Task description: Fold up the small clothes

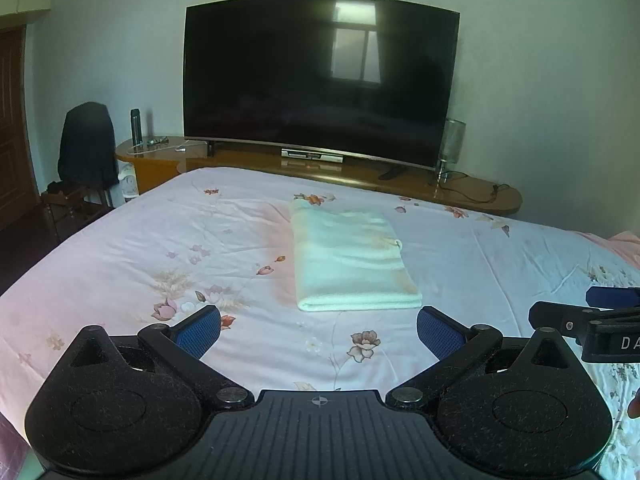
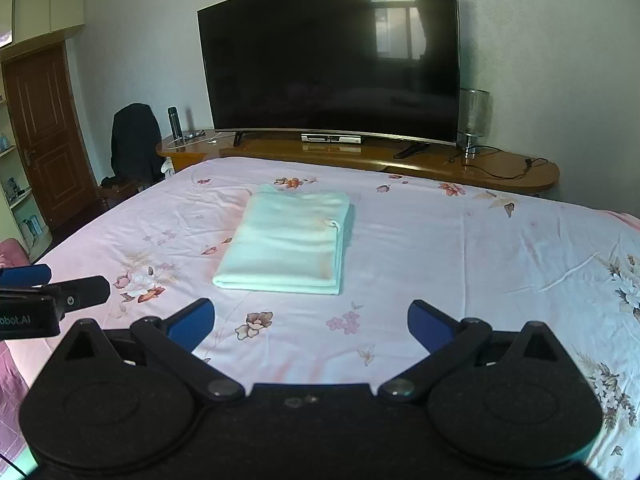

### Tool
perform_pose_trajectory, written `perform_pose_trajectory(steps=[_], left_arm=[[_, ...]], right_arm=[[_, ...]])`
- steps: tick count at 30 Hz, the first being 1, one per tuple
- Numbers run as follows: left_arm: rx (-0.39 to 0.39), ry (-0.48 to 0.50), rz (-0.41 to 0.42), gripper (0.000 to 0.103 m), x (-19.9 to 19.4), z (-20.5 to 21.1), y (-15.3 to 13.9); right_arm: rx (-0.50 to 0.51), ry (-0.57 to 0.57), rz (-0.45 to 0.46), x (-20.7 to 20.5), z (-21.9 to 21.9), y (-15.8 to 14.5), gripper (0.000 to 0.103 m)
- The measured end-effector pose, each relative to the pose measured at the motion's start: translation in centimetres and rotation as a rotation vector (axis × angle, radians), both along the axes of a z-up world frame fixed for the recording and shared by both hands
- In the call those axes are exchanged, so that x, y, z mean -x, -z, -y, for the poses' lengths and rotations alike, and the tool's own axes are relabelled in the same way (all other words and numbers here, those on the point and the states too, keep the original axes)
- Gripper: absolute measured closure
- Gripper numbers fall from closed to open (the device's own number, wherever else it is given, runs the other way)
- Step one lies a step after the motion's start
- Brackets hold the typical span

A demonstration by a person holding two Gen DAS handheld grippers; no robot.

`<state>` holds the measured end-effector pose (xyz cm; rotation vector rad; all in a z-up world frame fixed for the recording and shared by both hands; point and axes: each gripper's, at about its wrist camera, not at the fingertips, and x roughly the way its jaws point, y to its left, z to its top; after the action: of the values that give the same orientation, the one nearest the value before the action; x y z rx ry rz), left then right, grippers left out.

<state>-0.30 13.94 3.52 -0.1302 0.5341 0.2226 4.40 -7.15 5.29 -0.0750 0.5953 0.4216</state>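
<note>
Cloth [image 1: 352, 258], pale mint and folded into a thick neat rectangle, lies flat on the bed [image 1: 120, 240], out ahead of me and clear of both my grippers. Its folded edge faces me, and its layered side edges show along the right in the right wrist view. The bed wears a pink sheet printed with flowers, a few creases running across it.

My left gripper [image 1: 318, 332] has its jaws spread wide, released, with nothing between the blue pads [image 1: 200, 330]. It hangs over the sheet just short of the cloth's near edge, without touching it. My right gripper [image 2: 311, 326] is the same: jaws released, empty, hovering near the same edge. The two sit side by side, each catching the other at the margin of its own view.

Beyond the foot of the bed stands a long wooden desk [image 2: 500, 168] carrying a big dark television [image 2: 332, 60]. A glass-shaded lamp [image 2: 474, 118] stands at its right end, a dark bottle [image 2: 175, 122] at its left. A chair [image 2: 134, 146] draped in dark clothing sits beside that end, and a wooden door [image 2: 44, 136] is further left.
</note>
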Motion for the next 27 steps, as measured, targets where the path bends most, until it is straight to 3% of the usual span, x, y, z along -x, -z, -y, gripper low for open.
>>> perform_pose_trajectory(steps=[27], left_arm=[[0.002,-0.003,0.0,0.0,-0.11,-0.22,-0.04]], right_arm=[[-0.005,-0.017,0.006,-0.21,-0.29,-0.48,0.0]])
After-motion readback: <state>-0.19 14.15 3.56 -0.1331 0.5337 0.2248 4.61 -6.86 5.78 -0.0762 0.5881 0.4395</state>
